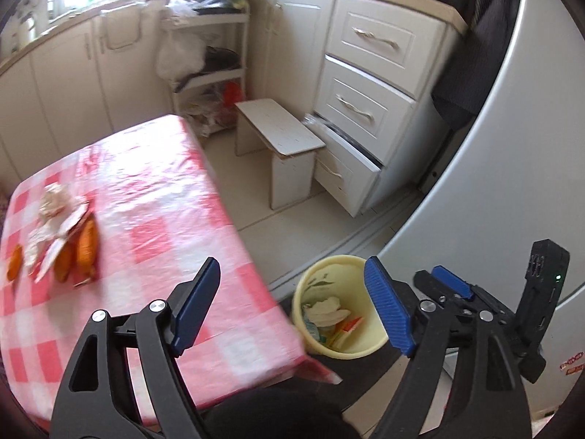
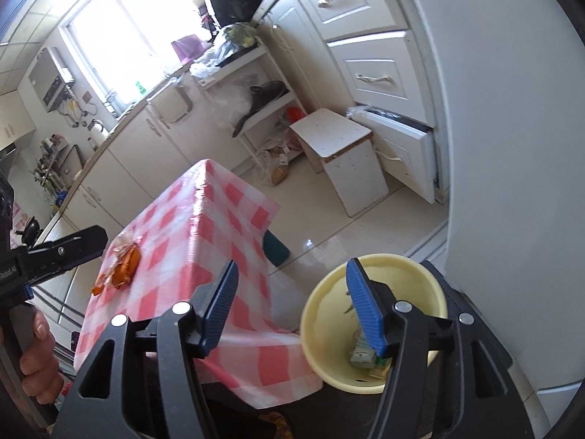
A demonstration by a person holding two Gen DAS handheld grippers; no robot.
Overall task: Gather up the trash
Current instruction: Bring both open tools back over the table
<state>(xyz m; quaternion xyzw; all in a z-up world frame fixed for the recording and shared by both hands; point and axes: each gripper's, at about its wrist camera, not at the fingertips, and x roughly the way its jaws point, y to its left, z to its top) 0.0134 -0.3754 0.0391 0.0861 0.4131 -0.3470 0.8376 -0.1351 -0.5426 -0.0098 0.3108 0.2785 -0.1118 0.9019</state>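
Trash left to collect sits in one heap (image 1: 58,241) on the pink checked tablecloth (image 1: 153,197): orange peel, crumpled paper and a wrapper, ahead and to the left of my left gripper (image 1: 289,307). That gripper's jaws stand wide with nothing between them. My right gripper (image 2: 292,307) is also parted and empty, hanging above the rim of the yellow bin (image 2: 431,285), which stands on the floor by the table corner and already holds paper and small packets.

From the right camera the heap lies well off to the left, past the table corner, with the left gripper showing just beside it. So I judge the left hand the nearer one for the next pick. The heap runs lengthwise roughly along my line of approach, with the largest peel on its near-right side.

No print on the wrapper or the bin's packets is legible to me. A red sticker (image 1: 570,360) on the fridge (image 1: 512,168) is too blurred to read.
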